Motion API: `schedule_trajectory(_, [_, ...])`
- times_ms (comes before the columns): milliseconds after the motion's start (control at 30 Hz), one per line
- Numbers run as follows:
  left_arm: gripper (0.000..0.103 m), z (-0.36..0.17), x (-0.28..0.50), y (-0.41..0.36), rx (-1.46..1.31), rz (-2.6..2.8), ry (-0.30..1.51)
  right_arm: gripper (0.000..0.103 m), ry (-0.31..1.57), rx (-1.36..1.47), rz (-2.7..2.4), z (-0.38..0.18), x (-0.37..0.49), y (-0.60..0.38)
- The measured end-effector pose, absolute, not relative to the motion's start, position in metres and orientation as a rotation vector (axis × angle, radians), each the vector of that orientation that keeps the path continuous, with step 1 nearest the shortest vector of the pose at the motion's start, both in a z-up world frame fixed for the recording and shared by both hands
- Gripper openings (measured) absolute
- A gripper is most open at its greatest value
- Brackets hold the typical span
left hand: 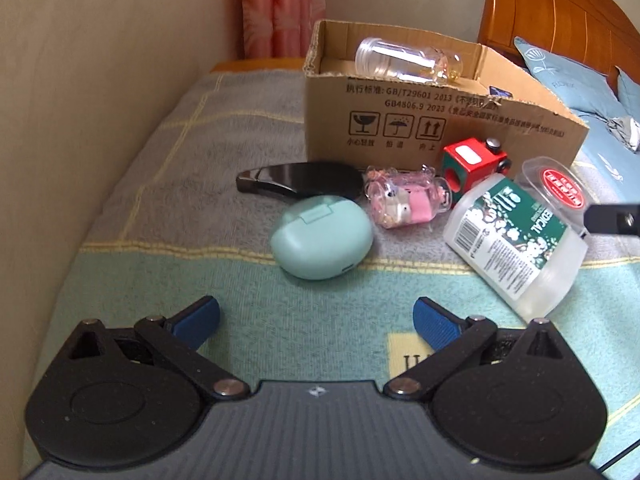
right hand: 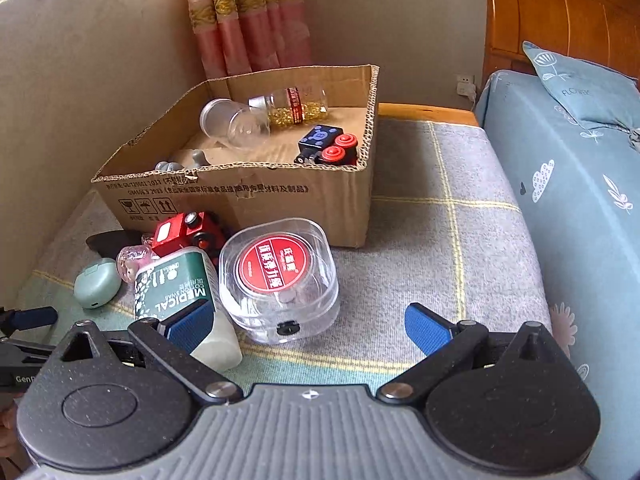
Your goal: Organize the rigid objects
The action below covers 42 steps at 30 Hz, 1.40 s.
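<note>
An open cardboard box (left hand: 400, 120) (right hand: 256, 196) stands on the blanket. It holds a clear jar (right hand: 234, 122), a capsule bottle (right hand: 298, 104) and a black-and-red toy (right hand: 330, 146). In front of it lie a mint case (left hand: 320, 238) (right hand: 96, 284), a black flat object (left hand: 296, 182), a pink clear keychain (left hand: 404, 202), a red toy train (left hand: 474, 164) (right hand: 186, 232), a green-labelled bottle (left hand: 516, 248) (right hand: 180, 300) and a clear red-labelled box (left hand: 556, 186) (right hand: 280, 278). My left gripper (left hand: 316, 322) is open, just short of the mint case. My right gripper (right hand: 308, 326) is open, just short of the clear box.
A beige wall (left hand: 80, 100) runs along the left. A wooden headboard (left hand: 560, 12) and blue pillows (right hand: 580, 80) are at the right. A blue quilt (right hand: 580, 208) lies to the right of the blanket. Pink curtains (right hand: 248, 20) hang behind the box.
</note>
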<state>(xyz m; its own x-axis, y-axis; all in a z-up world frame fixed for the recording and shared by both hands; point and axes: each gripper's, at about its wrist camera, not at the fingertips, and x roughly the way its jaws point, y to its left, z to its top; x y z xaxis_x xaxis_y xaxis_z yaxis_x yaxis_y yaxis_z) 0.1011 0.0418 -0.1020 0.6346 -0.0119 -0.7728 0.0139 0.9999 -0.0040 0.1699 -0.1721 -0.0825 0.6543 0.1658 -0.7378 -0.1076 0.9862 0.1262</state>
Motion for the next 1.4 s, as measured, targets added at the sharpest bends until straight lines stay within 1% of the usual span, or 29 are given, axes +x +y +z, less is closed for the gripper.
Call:
schedule_trajectory(400, [0.102, -0.1, 0.099, 0.042, 0.004, -0.021, 0.881, 0.103, 0.879, -0.036, 0.151, -0.092, 0.22, -0.146])
schedule_trajectory(800, [0.102, -0.1, 0.105, 0.042, 0.005, -0.018, 0.886, 0.103, 0.933, -0.075, 0.074, -0.118, 0.196, -0.188])
schedule_trajectory(967, [0.102, -0.1, 0.116, 0.043, 0.016, -0.011, 0.881, 0.103, 0.894, -0.066, 0.086, -0.122, 0.189, -0.192])
schedule_trajectory(1133, [0.102, -0.102, 0.13, 0.051, -0.033, 0.037, 0.867, 0.103, 0.861, -0.064, 0.086, -0.124, 0.185, -0.192])
schedule_trajectory(1400, [0.102, -0.104, 0.136, 0.056, -0.045, 0.068, 0.862, 0.103, 0.86, -0.062, 0.083, -0.124, 0.187, -0.192])
